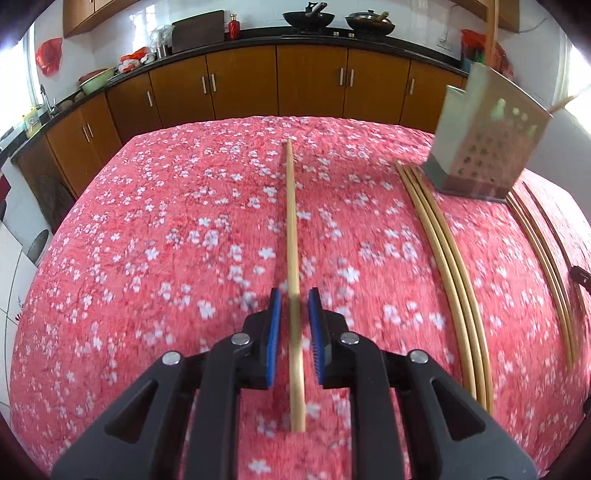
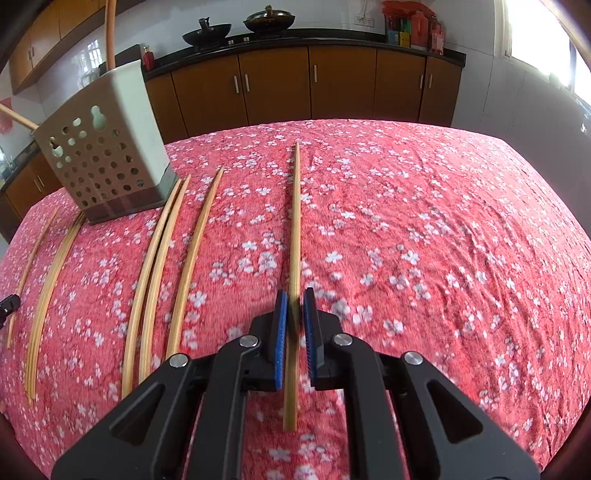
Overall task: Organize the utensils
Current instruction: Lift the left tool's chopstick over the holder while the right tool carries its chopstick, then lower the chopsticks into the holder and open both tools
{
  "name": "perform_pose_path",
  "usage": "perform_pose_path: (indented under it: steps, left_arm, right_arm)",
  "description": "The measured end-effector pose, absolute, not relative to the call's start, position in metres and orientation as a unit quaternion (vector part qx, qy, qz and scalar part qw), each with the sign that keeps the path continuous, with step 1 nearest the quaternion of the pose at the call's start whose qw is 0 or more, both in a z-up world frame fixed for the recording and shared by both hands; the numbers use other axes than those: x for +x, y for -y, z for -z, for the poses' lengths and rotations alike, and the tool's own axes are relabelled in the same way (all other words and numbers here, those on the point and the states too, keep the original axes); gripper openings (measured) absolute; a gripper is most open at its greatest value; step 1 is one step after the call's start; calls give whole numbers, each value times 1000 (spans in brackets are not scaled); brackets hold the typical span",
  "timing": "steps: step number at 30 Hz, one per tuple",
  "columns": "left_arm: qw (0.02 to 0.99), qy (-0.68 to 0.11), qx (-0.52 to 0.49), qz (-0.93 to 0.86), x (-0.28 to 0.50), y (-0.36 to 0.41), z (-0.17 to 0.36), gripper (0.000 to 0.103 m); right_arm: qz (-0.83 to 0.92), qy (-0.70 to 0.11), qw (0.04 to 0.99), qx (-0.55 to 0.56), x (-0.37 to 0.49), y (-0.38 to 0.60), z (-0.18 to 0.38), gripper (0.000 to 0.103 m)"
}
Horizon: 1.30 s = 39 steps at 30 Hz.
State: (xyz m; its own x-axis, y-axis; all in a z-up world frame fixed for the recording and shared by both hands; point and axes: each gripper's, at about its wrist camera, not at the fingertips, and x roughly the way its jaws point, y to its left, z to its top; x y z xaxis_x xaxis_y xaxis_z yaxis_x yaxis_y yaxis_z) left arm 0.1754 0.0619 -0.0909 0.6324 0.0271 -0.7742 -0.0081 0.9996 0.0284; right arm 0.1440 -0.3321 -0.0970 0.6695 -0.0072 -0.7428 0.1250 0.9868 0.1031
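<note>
A single bamboo chopstick (image 1: 291,206) lies lengthwise on the red floral tablecloth (image 1: 166,240) and runs between the blue pads of my left gripper (image 1: 295,291). Those jaws stand narrow, with a thin gap on each side of the stick. In the right wrist view my right gripper (image 2: 294,291) is shut on another chopstick (image 2: 295,221), its pads tight against it. The perforated grey-green utensil holder (image 1: 484,147) (image 2: 107,147) stands upright on the table, with chopsticks (image 2: 110,33) sticking out of its top.
Several loose chopsticks (image 1: 443,258) (image 2: 159,266) lie in rows beside the holder, with more (image 1: 543,266) (image 2: 48,280) on its other side. Brown kitchen cabinets (image 1: 240,85) and a counter with woks (image 1: 308,16) run behind the table.
</note>
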Motion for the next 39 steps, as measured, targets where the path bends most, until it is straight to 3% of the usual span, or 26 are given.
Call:
perform_pose_path:
  steps: [1,8,22,39]
  left_arm:
    - [903,-429,13,-9,174,-61,91,9]
    - [910,-415,0,0,169,-63,75,8]
    - [964,-262,-45,15,140,-69,-47,8]
    - [978,-179,-57,95,139,-29,-142,8]
  right_arm:
    - [35,-404,911,75,143,333,97,9]
    - [35,-373,923,90,130,339,79,8]
    - [33,-231,968,93,98,342,-16,7]
    - [-75,-106,985,110,91,304,-124,7]
